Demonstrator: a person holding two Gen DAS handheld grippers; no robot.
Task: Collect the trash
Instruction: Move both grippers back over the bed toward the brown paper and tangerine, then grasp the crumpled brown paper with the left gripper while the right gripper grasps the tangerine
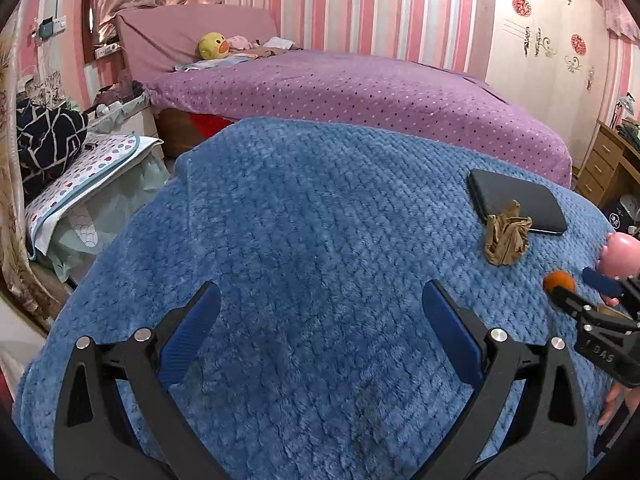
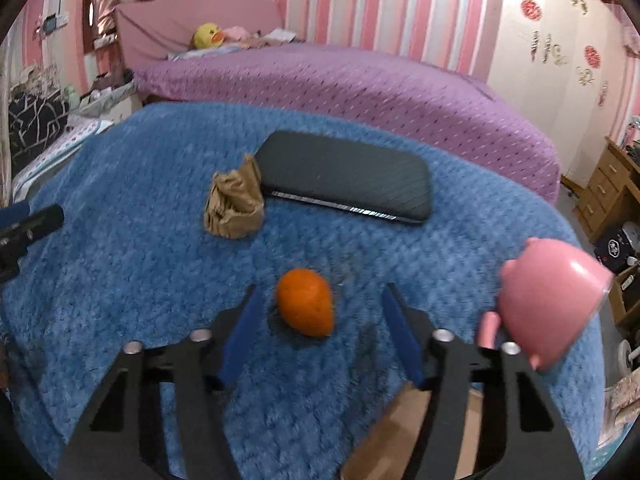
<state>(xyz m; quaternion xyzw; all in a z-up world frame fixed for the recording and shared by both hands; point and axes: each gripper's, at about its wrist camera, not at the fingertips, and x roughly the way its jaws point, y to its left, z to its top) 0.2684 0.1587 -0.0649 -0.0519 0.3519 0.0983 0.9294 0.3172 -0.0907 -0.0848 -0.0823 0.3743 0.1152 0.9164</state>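
Note:
A crumpled brown paper wad (image 2: 234, 208) lies on the blue fleece cover (image 2: 120, 280), touching the near left corner of a flat black case (image 2: 344, 176). A small orange peel-like piece (image 2: 306, 308) lies closer to me, between the fingers of my right gripper (image 2: 320, 292). That gripper is open, with a gap on each side of the piece. My left gripper (image 1: 322, 292) hovers open over bare blue fleece (image 1: 300, 220) with nothing between its fingers. In the left wrist view the paper wad (image 1: 507, 240) and the orange piece (image 1: 558, 280) are far to its right.
A pink pig-shaped toy (image 2: 552, 304) lies tipped at the cover's right edge, close to my right gripper. Behind is a purple bed (image 2: 360, 88) with a yellow plush duck (image 2: 206, 36). Cluttered furniture stands left (image 1: 92, 168), wooden drawers right (image 2: 608, 184).

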